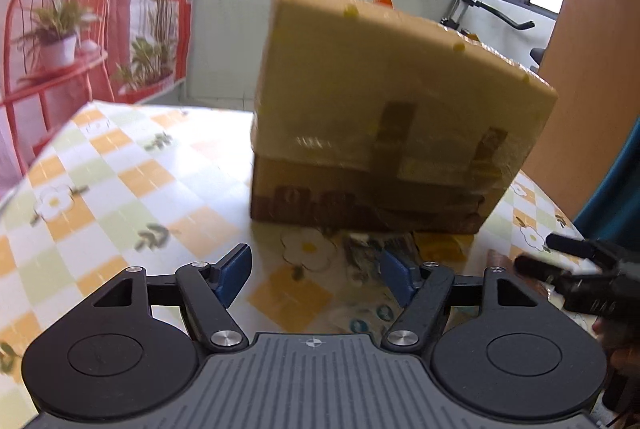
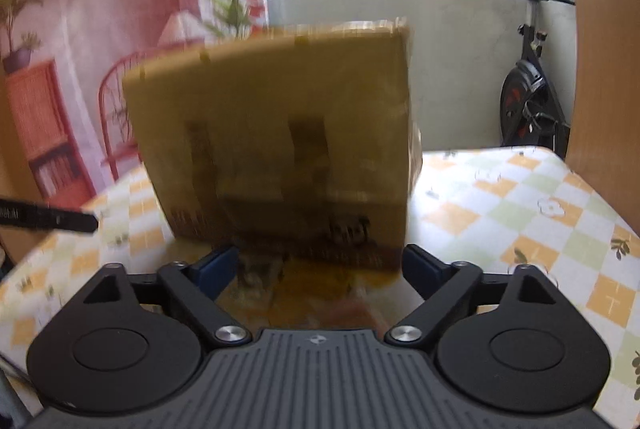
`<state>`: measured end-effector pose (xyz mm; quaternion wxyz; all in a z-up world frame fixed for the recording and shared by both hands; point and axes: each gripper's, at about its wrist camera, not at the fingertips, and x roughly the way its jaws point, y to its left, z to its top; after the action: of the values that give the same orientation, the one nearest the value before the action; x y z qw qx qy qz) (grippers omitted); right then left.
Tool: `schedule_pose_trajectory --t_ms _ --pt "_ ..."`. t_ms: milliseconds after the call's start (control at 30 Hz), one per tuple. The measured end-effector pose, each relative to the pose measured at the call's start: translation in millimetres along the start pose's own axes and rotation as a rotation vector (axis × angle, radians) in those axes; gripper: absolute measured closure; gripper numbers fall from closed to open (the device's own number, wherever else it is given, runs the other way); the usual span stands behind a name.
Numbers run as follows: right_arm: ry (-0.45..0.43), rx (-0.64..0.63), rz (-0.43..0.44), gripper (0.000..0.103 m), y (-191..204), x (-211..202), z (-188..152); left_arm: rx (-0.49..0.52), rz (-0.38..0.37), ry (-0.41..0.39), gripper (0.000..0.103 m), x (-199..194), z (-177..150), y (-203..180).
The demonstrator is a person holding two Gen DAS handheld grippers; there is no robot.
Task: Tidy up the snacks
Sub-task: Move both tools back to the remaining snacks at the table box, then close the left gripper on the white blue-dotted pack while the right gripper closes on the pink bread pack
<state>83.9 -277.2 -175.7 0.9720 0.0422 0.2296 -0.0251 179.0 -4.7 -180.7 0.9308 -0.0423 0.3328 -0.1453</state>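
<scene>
A taped cardboard box [image 1: 392, 117] stands on the checked tablecloth, blurred; it also fills the middle of the right wrist view [image 2: 280, 133]. Flat snack packets [image 1: 372, 253] lie on the cloth in front of the box, with a yellow one [image 1: 438, 247] at its base; they show blurred in the right wrist view [image 2: 304, 293]. My left gripper [image 1: 314, 275] is open and empty just short of the packets. My right gripper [image 2: 318, 269] is open over the packets, close to the box front, holding nothing. The right gripper's dark body shows in the left view [image 1: 580, 269].
The table [image 1: 120, 189] carries a yellow, green and white checked cloth. An exercise bike [image 2: 528, 97] stands by the window behind the table. A wooden panel [image 2: 608, 69] is at the right. A printed backdrop with a red chair [image 1: 56, 29] hangs at the left.
</scene>
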Motion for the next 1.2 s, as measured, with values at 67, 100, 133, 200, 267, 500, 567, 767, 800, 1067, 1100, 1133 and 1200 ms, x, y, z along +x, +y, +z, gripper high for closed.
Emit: schedule_pose_trajectory --t_ms 67,100,133,200,267,500,567,767,800,1067,1100,1133,1200 --pt "0.037 -0.043 0.0 0.009 0.1 4.3 -9.6 -0.016 -0.003 0.01 0.029 4.3 -4.6 -1.9" --pt "0.052 -0.066 0.001 0.008 0.8 5.9 -14.1 -0.021 -0.001 0.015 0.029 5.9 -6.9 -2.7" --pt "0.062 -0.087 0.003 0.008 1.1 6.8 -19.1 -0.026 0.003 0.02 0.029 7.7 -8.7 -4.1" --pt "0.07 -0.113 0.016 0.005 2.0 7.7 -27.4 -0.04 0.006 0.027 0.029 9.9 -14.1 -5.0" --pt "0.071 -0.125 0.021 0.004 1.8 9.1 -33.7 -0.055 0.004 0.038 0.029 11.8 -20.5 -5.5" --pt "0.098 -0.136 0.033 0.004 -6.1 18.8 -45.3 -0.063 0.013 0.063 0.029 15.1 -29.1 -8.0" --pt "0.107 -0.123 0.036 0.004 -9.2 20.9 -47.9 -0.058 0.012 0.067 0.029 16.0 -29.1 -10.5" --pt "0.086 -0.126 0.04 0.009 -10.5 19.9 -50.4 -0.039 0.007 0.091 0.029 22.0 -33.9 -21.4" --pt "0.084 -0.127 0.04 0.012 -10.4 20.0 -51.4 -0.039 0.006 0.098 0.029 23.8 -35.2 -23.0" --pt "0.068 -0.119 0.064 0.017 -12.2 20.3 -52.9 -0.04 -0.018 0.138 0.029 44.9 -39.9 -37.8" --pt "0.067 -0.119 0.064 0.017 -12.0 20.2 -53.0 -0.031 -0.014 0.139 0.029 47.4 -40.9 -40.4" --pt "0.065 -0.12 0.064 0.017 -12.1 20.1 -53.1 -0.02 -0.009 0.14 0.029 49.7 -41.9 -42.8" --pt "0.063 -0.122 0.063 0.017 -11.9 20.2 -53.6 -0.009 -0.001 0.139 0.03 53.4 -43.7 -45.6"
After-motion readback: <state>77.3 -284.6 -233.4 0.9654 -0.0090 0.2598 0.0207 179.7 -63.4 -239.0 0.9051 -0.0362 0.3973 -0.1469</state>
